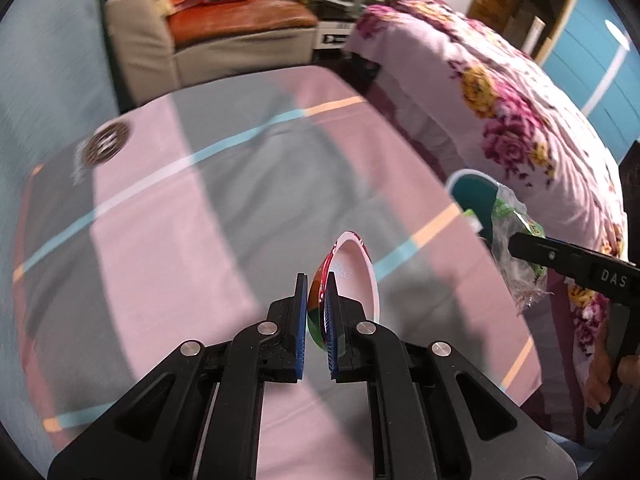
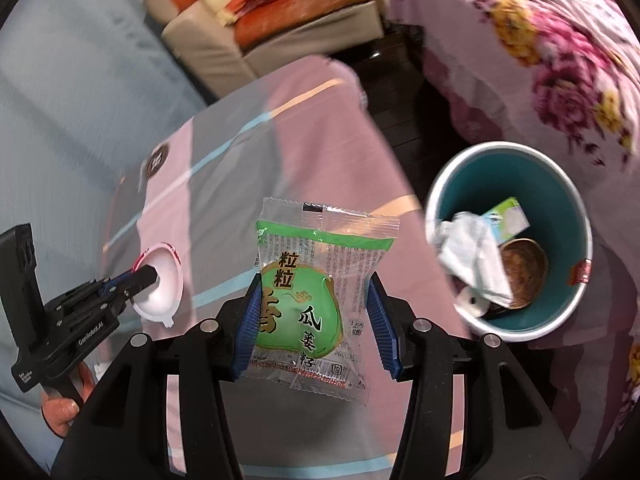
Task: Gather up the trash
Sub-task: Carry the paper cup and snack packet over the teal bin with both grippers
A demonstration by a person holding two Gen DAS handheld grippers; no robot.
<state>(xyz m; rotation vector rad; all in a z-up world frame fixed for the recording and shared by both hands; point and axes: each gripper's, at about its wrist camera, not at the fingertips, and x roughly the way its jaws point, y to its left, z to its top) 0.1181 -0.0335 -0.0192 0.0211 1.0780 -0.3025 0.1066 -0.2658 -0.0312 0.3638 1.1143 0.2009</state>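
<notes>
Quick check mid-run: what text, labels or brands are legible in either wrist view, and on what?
"粒粒" and "瓜蒌籽": green snack packet in the right tongs.
"GenRobot.AI": left tongs body.
"DAS": right tongs' arm, left wrist view.
Packet small print, bin red sticker, round sheet logo: unreadable.

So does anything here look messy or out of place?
Nothing spilled or broken. The bin by the bed holds trash, a round dark disc lies on the bedsheet, and the armchair is piled with packets.
</notes>
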